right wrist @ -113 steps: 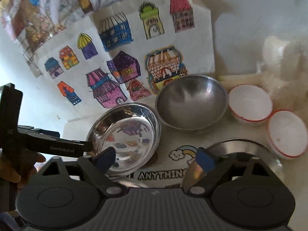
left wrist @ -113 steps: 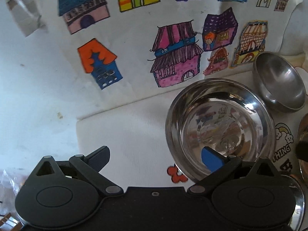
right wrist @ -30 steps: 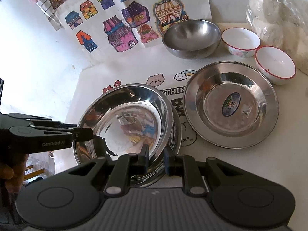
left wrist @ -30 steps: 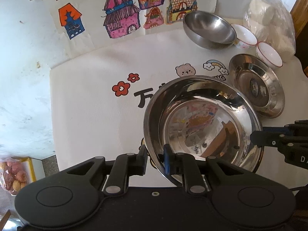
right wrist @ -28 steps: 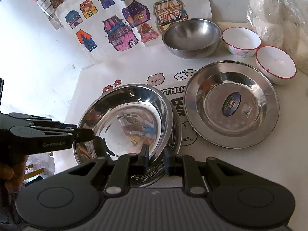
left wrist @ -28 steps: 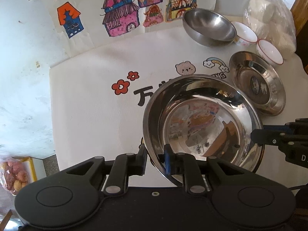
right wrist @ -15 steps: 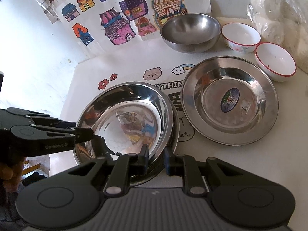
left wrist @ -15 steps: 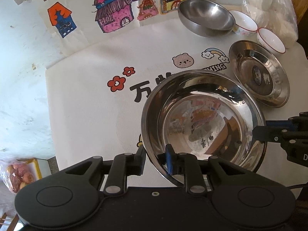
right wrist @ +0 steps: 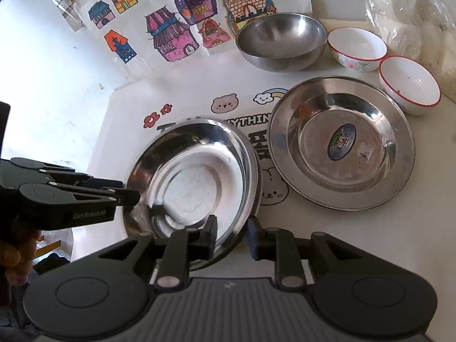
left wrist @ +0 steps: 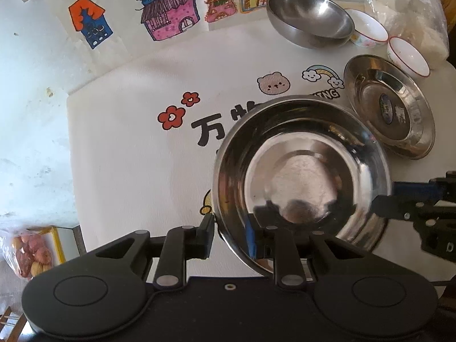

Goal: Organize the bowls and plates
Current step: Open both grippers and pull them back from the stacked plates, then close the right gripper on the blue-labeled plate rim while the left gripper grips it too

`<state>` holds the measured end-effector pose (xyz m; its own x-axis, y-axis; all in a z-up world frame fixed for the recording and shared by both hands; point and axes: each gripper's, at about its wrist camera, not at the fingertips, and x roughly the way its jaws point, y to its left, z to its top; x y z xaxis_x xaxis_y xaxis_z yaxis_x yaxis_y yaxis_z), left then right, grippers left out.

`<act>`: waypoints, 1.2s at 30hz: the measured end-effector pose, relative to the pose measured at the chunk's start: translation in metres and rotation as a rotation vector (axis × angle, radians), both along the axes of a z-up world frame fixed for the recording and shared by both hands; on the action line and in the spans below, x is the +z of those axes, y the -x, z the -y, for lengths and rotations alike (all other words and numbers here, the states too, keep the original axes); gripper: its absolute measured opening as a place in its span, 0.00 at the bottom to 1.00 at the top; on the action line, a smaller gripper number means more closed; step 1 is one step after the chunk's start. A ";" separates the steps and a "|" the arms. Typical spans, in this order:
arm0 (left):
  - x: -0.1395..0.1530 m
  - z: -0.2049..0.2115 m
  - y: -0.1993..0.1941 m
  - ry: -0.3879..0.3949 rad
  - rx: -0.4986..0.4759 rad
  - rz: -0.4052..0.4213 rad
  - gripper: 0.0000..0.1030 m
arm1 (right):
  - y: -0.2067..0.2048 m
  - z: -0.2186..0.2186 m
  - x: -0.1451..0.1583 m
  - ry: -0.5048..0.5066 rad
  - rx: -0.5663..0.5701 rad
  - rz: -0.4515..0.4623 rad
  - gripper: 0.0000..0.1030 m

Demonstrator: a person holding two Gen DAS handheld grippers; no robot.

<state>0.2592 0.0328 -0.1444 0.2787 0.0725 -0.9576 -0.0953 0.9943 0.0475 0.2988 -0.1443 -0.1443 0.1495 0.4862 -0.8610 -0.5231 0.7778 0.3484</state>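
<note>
Both grippers grip the rim of one shiny steel plate (left wrist: 299, 182), also in the right wrist view (right wrist: 193, 182), held near level over the white printed mat (left wrist: 136, 148). My left gripper (left wrist: 230, 235) is shut on its near-left rim; it shows from the side in the right wrist view (right wrist: 129, 196). My right gripper (right wrist: 230, 238) is shut on the opposite rim; it shows at the right edge of the left wrist view (left wrist: 382, 199). A second steel plate (right wrist: 342, 142) with a sticker lies to the right, also in the left wrist view (left wrist: 390, 111).
At the back stand a steel bowl (right wrist: 282, 40) and two white red-rimmed bowls (right wrist: 356, 47) (right wrist: 410, 84). A plastic bag of white items (right wrist: 413, 11) sits at the far right. House drawings (right wrist: 171, 34) hang on the back wall. A snack bag (left wrist: 34, 253) lies below left.
The held plate has tipped flatter; its mirror now shows a pale patch instead of the house drawings. Both grippers and the plate have shifted slightly; both stay shut on the rim.
</note>
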 end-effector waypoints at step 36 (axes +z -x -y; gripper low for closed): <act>0.045 0.116 -0.099 0.144 0.115 0.316 0.99 | -0.061 0.153 0.013 0.042 -0.190 0.223 1.00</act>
<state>0.3583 -0.0829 -0.0993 0.5602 -0.0090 -0.8283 -0.1948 0.9705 -0.1423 0.3596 -0.2977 -0.1313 0.4225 0.3961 -0.8152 -0.4271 0.8803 0.2064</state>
